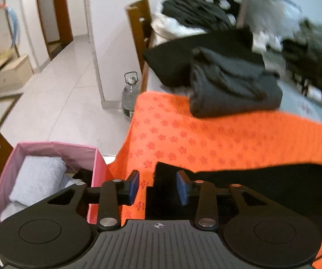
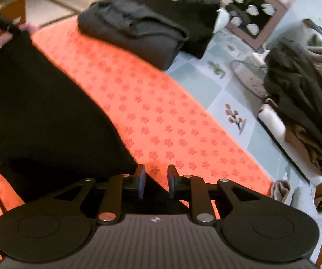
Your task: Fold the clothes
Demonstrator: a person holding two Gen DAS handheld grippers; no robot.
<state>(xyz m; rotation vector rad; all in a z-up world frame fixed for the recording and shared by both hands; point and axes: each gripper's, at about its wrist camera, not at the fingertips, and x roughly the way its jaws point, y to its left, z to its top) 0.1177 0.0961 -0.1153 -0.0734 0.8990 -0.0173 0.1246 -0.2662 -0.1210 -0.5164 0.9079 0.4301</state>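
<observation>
Black garment (image 1: 261, 186) beneath both parted, empty tools.

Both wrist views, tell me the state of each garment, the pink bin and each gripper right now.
Black garment: spread flat on the orange mat.
Grey garment: folded, on the mat's far edge.
Pink bin: open, light fabric inside.
Left gripper: open, holding nothing.
Right gripper: open, holding nothing.
</observation>
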